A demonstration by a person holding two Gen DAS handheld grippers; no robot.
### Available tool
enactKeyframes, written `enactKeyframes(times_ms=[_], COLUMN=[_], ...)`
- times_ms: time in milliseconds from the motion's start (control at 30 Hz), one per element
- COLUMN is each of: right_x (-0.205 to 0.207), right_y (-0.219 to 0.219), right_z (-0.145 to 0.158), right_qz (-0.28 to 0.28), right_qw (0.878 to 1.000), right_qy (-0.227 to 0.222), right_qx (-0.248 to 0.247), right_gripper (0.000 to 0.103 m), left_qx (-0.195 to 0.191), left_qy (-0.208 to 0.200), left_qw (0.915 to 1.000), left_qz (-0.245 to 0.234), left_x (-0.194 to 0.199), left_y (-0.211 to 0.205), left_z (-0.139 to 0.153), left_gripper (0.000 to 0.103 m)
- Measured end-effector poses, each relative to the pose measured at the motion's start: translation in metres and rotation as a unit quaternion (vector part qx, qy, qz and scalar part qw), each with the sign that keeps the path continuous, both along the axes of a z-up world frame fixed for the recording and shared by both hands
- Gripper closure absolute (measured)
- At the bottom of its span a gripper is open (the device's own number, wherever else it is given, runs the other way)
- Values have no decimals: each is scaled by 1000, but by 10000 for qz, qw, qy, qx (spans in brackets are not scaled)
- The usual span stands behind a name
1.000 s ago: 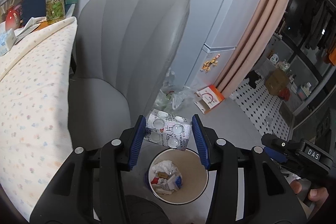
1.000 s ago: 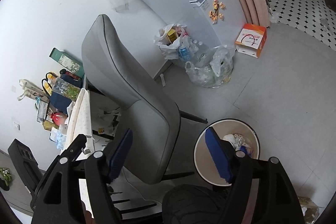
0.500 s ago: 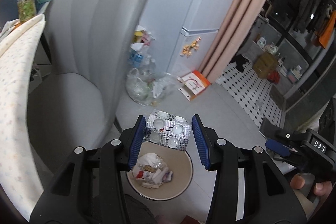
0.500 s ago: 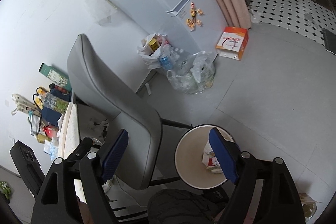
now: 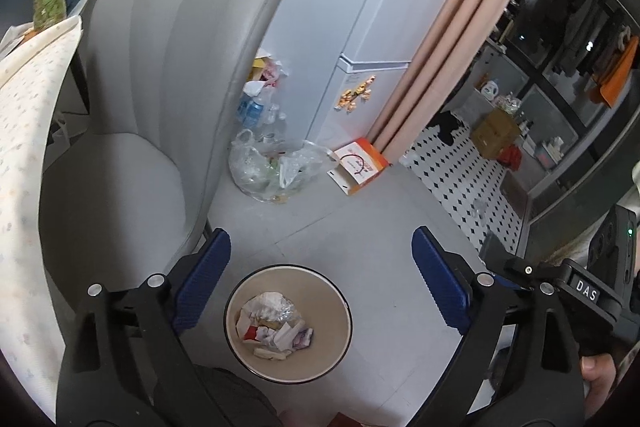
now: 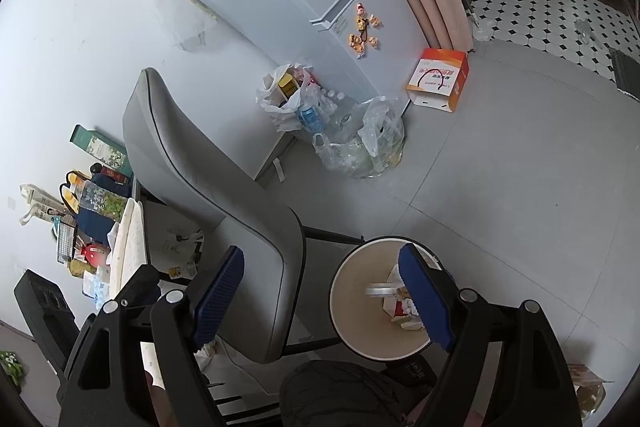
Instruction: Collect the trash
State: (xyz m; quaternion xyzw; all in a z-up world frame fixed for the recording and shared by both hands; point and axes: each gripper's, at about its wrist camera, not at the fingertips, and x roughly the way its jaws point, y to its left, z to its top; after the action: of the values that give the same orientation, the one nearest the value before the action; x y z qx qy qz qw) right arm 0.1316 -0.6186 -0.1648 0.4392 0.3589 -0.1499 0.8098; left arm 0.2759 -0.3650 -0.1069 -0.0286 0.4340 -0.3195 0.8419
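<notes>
The left gripper (image 5: 320,279) is hanging over the bin (image 5: 240,323), its jaws opening wide with nothing between them. Half a second earlier the blue pads (image 5: 204,283) were clamping a silvery blister pack above the rim; now the pads are bare, and the pack is no longer there. In the right wrist view a pale, motion-blurred strip (image 6: 379,291) is showing inside the bin, its long axis lying roughly level across the picture (likely the pack falling, though the blur is hiding any detail). Which way its face is pointing cannot be told.

The bin is sitting on the grey floor (image 5: 360,219), holding crumpled paper and wrappers (image 5: 276,323) at its bottom.

The right gripper (image 6: 320,299) is standing with jaws well apart and holding nothing; its right pad (image 6: 426,299) is overlapping the bin in view, the left one is lying across the chair (image 6: 224,187). Its jaws were slightly narrower a second ago.

Farther off, clear bags (image 5: 276,167) of bottles are sitting beside the fridge (image 5: 352,7), with an orange box (image 5: 358,165) near the pink curtain (image 5: 460,27).
</notes>
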Motion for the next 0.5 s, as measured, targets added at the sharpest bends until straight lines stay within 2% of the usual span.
enactKeyframes(times_ms=[233,367,467,500], right_x=[11,26,36,39], right_y=[12,34,50,55], right_z=[4,12,18,20], right_qz=[115,352,470,451], right_qw=[9999,9993,9986,9986], right_qy=[-3,-68,-125,-159], right_qx=[-41,-123,-196,-226], right_gripper=[22,20,15,10], left_qx=[7,-68,-122,-132], left_qy=[-49,-140,-174,-192], left_qw=[10000,9992,9982,9979], left_qz=[86,363,563,612], left_x=[2,5,8,10], left_y=[13,43,65,74], left_z=[7,15,22,24], left_gripper=[11,10,9,9])
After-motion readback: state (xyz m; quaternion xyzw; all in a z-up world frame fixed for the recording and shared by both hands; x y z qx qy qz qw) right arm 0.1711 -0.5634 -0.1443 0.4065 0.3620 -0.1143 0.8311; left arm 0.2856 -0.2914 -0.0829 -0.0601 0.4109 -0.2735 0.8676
